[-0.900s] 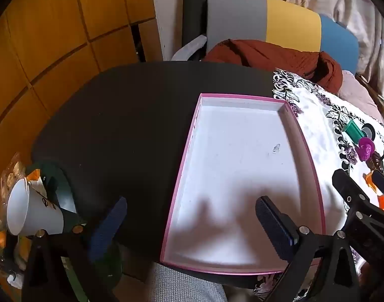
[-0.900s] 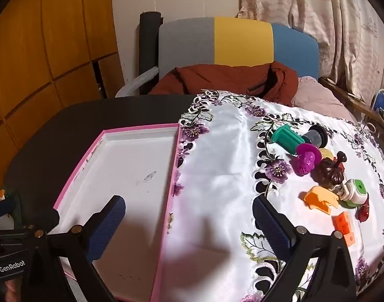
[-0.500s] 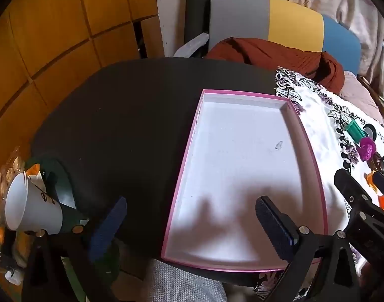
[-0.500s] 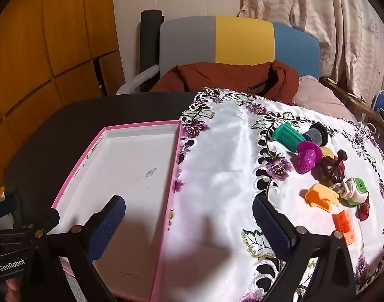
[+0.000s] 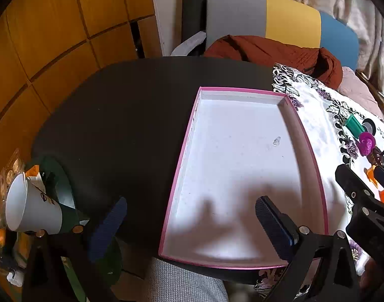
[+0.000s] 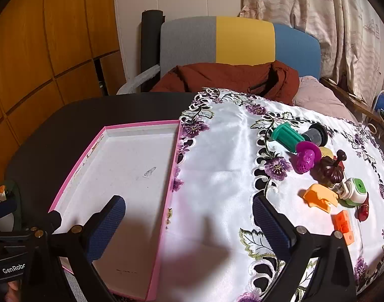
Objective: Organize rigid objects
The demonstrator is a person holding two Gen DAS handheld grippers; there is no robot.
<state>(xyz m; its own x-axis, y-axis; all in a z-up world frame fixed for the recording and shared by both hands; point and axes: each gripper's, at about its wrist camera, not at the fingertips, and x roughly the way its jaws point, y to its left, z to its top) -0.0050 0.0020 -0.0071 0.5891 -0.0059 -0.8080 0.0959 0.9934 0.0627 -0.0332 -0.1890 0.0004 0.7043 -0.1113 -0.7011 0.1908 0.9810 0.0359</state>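
This is a lived-in home room. A chair [image 6: 239, 42] upholstered in grey, yellow and blue panels stands at the far edge of the dark surface [image 5: 121, 115], with a rust-brown jacket [image 6: 229, 78] dumped on its seat. Patterned curtains [image 6: 317, 17] hang behind, wood-panelled cabinet doors [image 6: 53, 37] line the left wall, and an embroidered floral cloth [image 6: 229, 163] covers the surface's right half.

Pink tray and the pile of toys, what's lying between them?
Only bare white embroidered cloth lies between the pink tray and the toys, clearest in the right wrist view.
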